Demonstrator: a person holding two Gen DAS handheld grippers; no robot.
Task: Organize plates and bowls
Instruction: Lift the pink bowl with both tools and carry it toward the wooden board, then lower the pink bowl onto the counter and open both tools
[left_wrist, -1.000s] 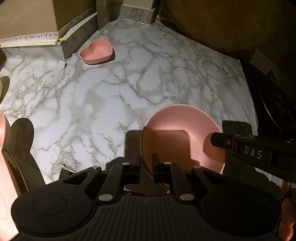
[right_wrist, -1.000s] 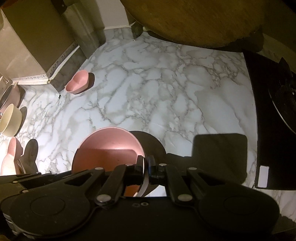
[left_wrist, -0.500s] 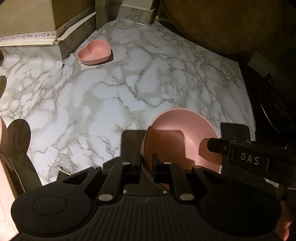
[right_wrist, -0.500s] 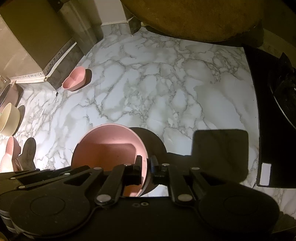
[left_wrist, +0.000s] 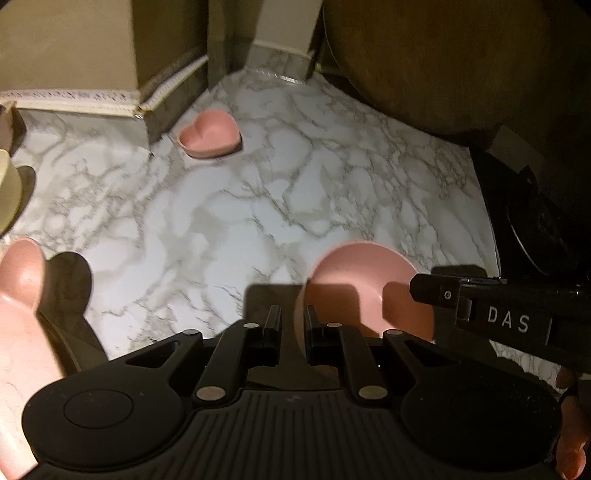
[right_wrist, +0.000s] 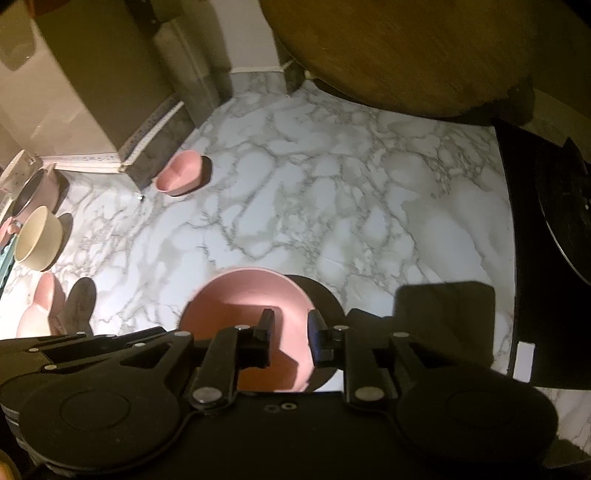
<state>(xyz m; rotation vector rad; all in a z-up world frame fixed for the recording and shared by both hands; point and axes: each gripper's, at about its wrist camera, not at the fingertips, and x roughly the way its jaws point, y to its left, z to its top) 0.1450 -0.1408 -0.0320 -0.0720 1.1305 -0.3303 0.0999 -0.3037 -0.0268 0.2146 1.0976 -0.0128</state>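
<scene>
A round pink bowl (left_wrist: 354, 266) (right_wrist: 240, 295) sits low over the marble counter (left_wrist: 229, 221). My left gripper (left_wrist: 291, 321) is shut on the bowl's left rim, with the rim wedged between its pads. My right gripper (right_wrist: 290, 326) straddles the bowl's right rim; its jaws are opening, and a gap shows between the left pad and the rim. A pink heart-shaped bowl (left_wrist: 208, 134) (right_wrist: 181, 173) rests at the back near a box corner. A cream bowl (right_wrist: 37, 240) and a pink eared dish (right_wrist: 40, 306) (left_wrist: 18, 295) stand at the left.
A cardboard box (right_wrist: 74, 92) stands at the back left, with a greyish pot (right_wrist: 37, 188) in front of it. A round wooden board (right_wrist: 388, 48) leans at the back right. A black hob (right_wrist: 546, 258) borders the counter's right edge. The right tool's casing marked DAS (left_wrist: 506, 321) crosses the left wrist view.
My right gripper's jaws have parted from the bowl's right rim. The left gripper has risen a little with the left rim, so the bowl looks smaller and more of the left dishes show.
</scene>
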